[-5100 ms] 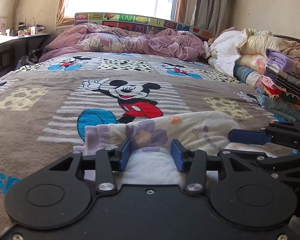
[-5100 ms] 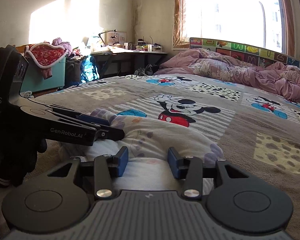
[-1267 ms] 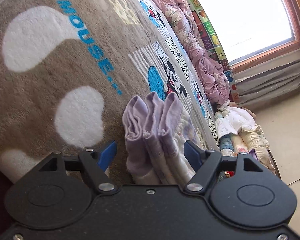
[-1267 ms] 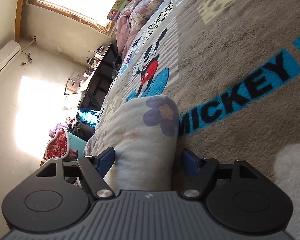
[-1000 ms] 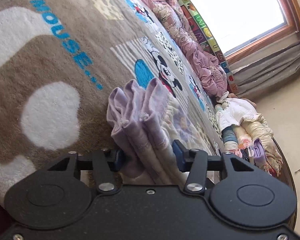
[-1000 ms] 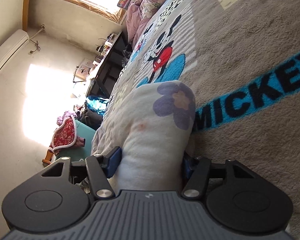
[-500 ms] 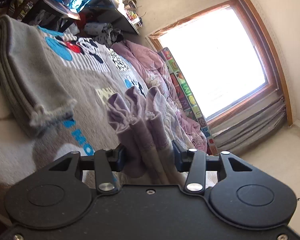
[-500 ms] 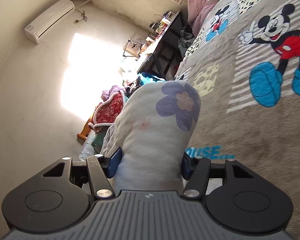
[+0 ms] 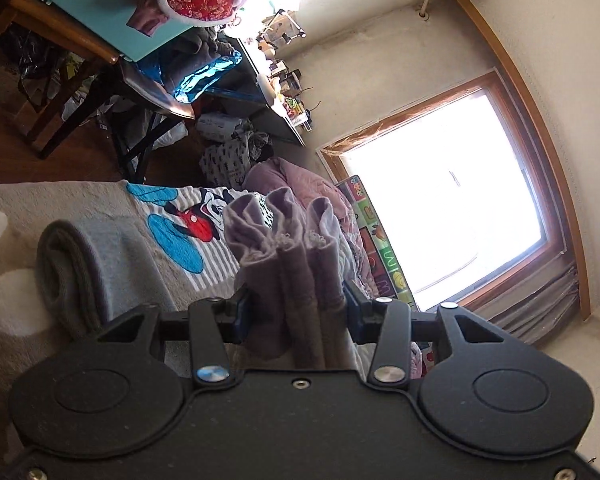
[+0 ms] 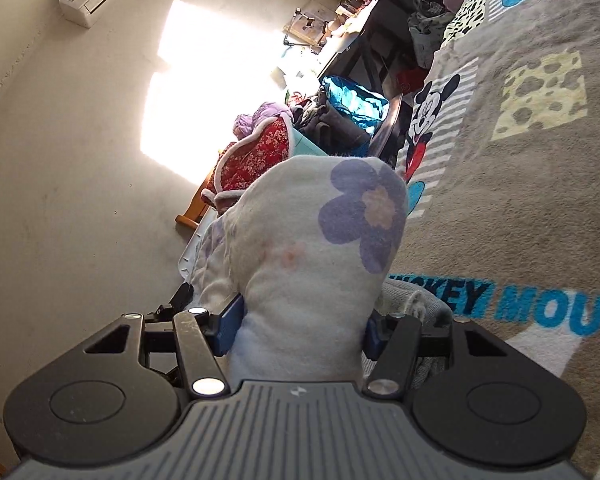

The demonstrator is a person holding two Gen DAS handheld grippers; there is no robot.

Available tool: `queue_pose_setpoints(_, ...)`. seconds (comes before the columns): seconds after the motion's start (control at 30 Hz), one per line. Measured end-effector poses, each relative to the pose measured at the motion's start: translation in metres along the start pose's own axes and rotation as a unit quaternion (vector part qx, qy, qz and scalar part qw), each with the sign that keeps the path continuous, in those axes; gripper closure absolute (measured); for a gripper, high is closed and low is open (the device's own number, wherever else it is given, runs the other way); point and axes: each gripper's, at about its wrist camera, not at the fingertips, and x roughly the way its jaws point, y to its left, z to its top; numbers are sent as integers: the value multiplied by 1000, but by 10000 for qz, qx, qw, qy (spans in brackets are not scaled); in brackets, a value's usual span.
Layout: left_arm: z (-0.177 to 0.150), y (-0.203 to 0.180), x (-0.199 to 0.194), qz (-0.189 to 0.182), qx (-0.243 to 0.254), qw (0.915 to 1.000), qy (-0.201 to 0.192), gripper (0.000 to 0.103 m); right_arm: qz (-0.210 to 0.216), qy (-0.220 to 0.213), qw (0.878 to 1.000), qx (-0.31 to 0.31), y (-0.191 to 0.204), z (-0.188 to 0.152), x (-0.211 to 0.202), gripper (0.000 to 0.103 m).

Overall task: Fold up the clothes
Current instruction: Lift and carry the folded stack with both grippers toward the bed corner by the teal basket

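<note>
Change: lifted clear of the bed [image 10: 540, 208] since a second ago, both views swung toward the desk [image 9: 276, 120] and wall.
Left gripper [image 9: 296, 314]: jaws clenched on the lilac cuffed end of the folded garment [image 9: 288, 248], three bunched layers standing up between the pads.
Right gripper [image 10: 302, 326]: jaws clenched on the white, flower-printed end of the folded garment [image 10: 320, 240].
Garment position: held in the air between both grippers, above the Mickey Mouse blanket.
Nearby: grey folded garment [image 9: 80, 264] lying on the bed beside the left gripper.
</note>
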Motion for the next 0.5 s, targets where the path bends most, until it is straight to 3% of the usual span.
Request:
queue_pose_setpoints(0.33, 33, 63, 23, 194, -174, 9996, -94, 61, -39, 185, 9993, 336, -30, -11, 75, 44)
queue_pose_setpoints(0.43, 27, 84, 32, 391, -197, 9990, -20, 61, -326, 426, 9973, 504, -49, -22, 90, 44)
queue_pose_setpoints(0.5, 18, 100, 38, 583, -161, 9982, 13, 61, -479, 415, 9967, 515, -61, -30, 92, 49)
